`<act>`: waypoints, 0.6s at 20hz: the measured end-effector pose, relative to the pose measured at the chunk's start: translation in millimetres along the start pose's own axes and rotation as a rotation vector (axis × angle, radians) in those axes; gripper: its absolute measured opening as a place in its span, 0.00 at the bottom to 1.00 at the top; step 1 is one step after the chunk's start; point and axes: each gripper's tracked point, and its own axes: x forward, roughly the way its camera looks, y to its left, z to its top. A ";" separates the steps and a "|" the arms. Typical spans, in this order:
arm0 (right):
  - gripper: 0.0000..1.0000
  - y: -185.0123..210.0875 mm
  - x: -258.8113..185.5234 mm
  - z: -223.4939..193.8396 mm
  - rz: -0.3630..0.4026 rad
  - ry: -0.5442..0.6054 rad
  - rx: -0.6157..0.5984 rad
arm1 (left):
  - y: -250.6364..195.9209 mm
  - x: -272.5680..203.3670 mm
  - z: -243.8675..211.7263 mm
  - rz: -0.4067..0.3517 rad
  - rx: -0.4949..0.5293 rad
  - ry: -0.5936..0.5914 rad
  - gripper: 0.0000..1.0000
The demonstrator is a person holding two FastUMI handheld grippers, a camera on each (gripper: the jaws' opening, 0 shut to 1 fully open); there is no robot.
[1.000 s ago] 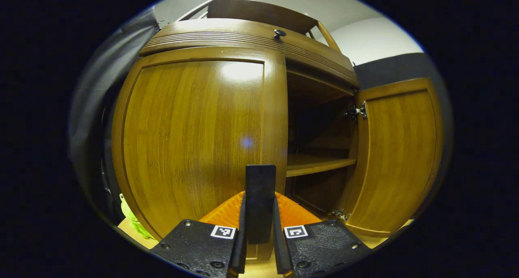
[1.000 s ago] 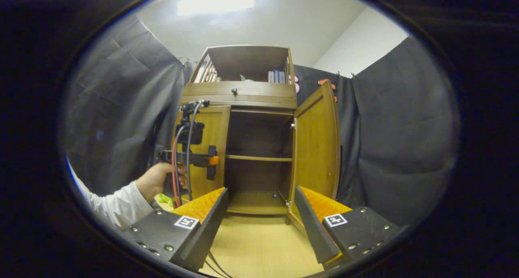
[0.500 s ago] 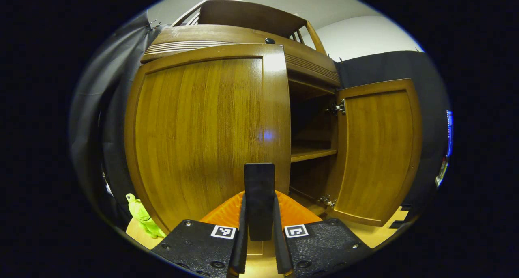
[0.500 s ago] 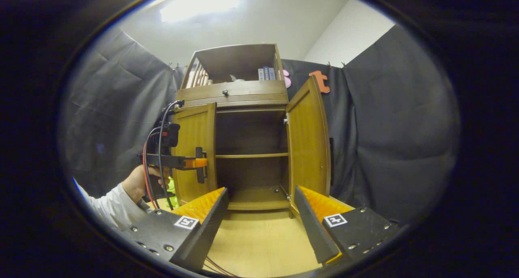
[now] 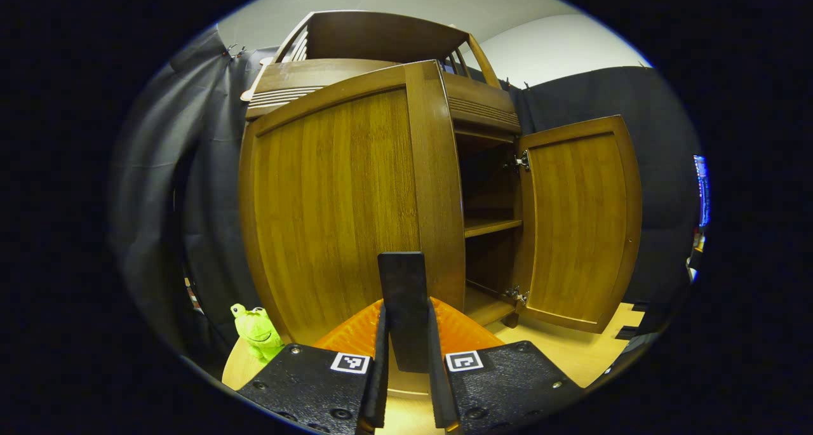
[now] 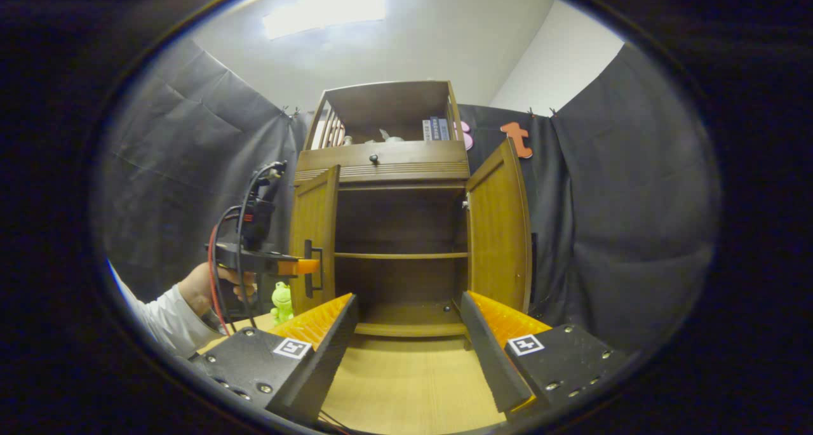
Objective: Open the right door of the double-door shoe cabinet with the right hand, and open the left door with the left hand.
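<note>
One shoe cabinet (image 6: 387,168) stands on the pale worktop (image 6: 406,384), with two doors, both swung outward. The left door (image 5: 343,206) stands upright, tall way vertical, its free edge pointing out toward the room; one black bar handle (image 5: 403,308) runs vertically on it. The left tongs (image 5: 404,359) pinch that handle, both fingers pressed against its sides. In the right gripper view the same left tongs (image 6: 305,267) reach in sideways from a hand (image 6: 209,286) in a white sleeve (image 6: 162,321), meeting the handle (image 6: 310,276) on the left door (image 6: 314,238).

The right door (image 6: 502,232) hangs wide open on two metal hinges (image 5: 522,162), well apart from the right tongs (image 6: 406,352), which are spread wide with nothing between them.

Inside the cabinet one shelf (image 6: 400,255) splits two dark compartments; I cannot make out anything in them. Above is one drawer with one small knob (image 6: 374,159), and an open top shelf holding a few books (image 6: 435,128). One green frog toy (image 5: 257,324) sits beside the left door.
</note>
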 end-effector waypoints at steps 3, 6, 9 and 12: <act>0.94 -13.0 0.8 4.5 -0.049 -0.017 0.011 | 0.1 -1.8 3.0 0.002 -0.002 -0.003 0.30; 0.96 -9.1 0.3 6.3 -0.038 -0.026 0.023 | 1.3 -3.2 2.2 0.007 -0.013 -0.009 0.30; 0.96 -7.0 -0.1 8.0 -0.037 -0.031 0.011 | 2.8 -4.9 3.6 0.022 -0.018 -0.016 0.29; 0.96 1.8 -0.1 11.8 -0.018 -0.045 0.021 | 4.1 -4.6 3.9 0.039 -0.028 -0.026 0.29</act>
